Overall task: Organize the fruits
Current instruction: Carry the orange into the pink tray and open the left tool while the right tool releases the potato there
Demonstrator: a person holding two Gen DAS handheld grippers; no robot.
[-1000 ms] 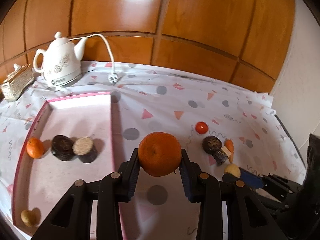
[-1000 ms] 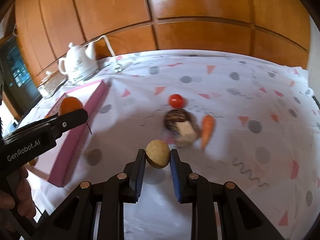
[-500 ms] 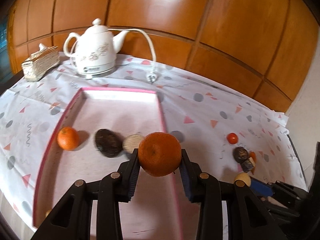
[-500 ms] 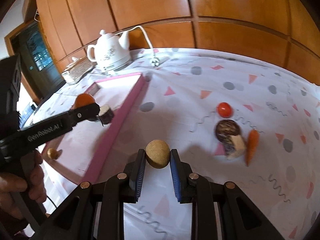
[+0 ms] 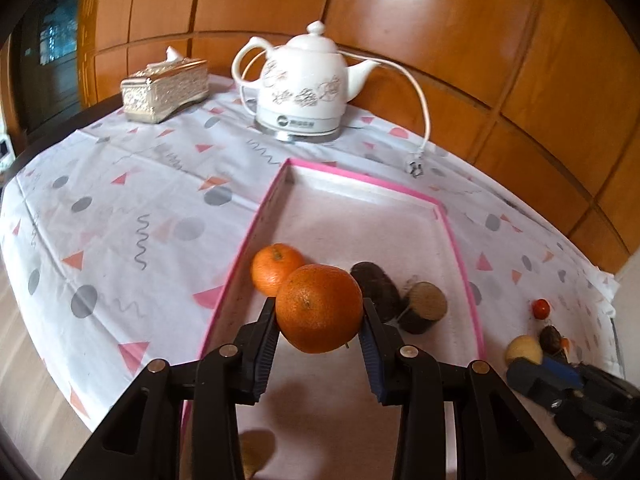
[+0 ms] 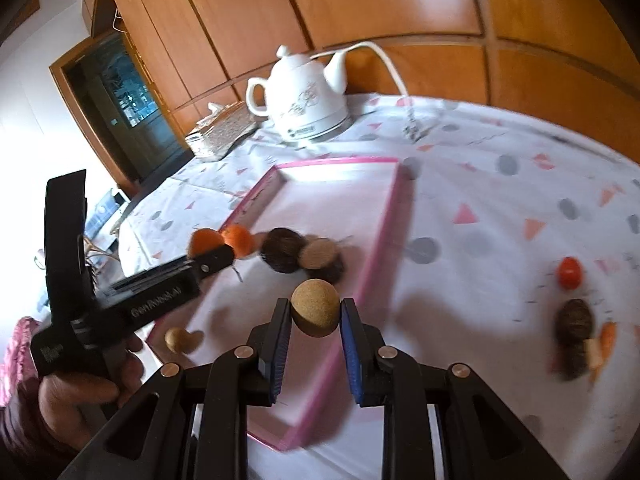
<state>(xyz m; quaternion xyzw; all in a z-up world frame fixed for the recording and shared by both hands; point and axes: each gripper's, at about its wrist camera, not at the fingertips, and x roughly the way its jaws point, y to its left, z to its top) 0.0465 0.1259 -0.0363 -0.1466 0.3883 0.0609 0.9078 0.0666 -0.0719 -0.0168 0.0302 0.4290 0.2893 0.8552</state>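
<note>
Left gripper (image 5: 319,316): jaws closed on a large orange (image 5: 319,307), held above the near part of the pink-rimmed tray (image 5: 362,178). The orange's stem dimple faces the camera; being near-round, it has no clear long axis. The lower part of the fruit hides whatever lies directly under it.

Right gripper (image 6: 315,320): jaws clamped on a small tan round fruit (image 6: 315,307), hovering over the tray's right rim, near its front corner. Kind of fruit hard to tell; surface looks rough, corky.

In the tray, a row across the middle: a smaller orange (image 5: 276,267) against the left wall, partly covered by the held one; a dark oval fruit (image 5: 376,284), long axis running away from the viewer; then a cut dark piece (image 5: 424,308) with its pale cut face turned up and toward the camera. A second small tan fruit (image 6: 178,339) sits at the near left of the tray, cut off and blurred in the left wrist view.

On the tablecloth (image 5: 120,208), right of the tray, well apart from it: a small red tomato (image 6: 569,273), another dark fruit (image 6: 574,322) with a pale piece beside it, and a carrot (image 6: 606,340) lying lengthwise, motion-blurred.

Behind the tray: white electric kettle (image 5: 304,88), spout to the right, its cord unplugged on the cloth; a silver tissue box (image 5: 164,90) further left.
</note>
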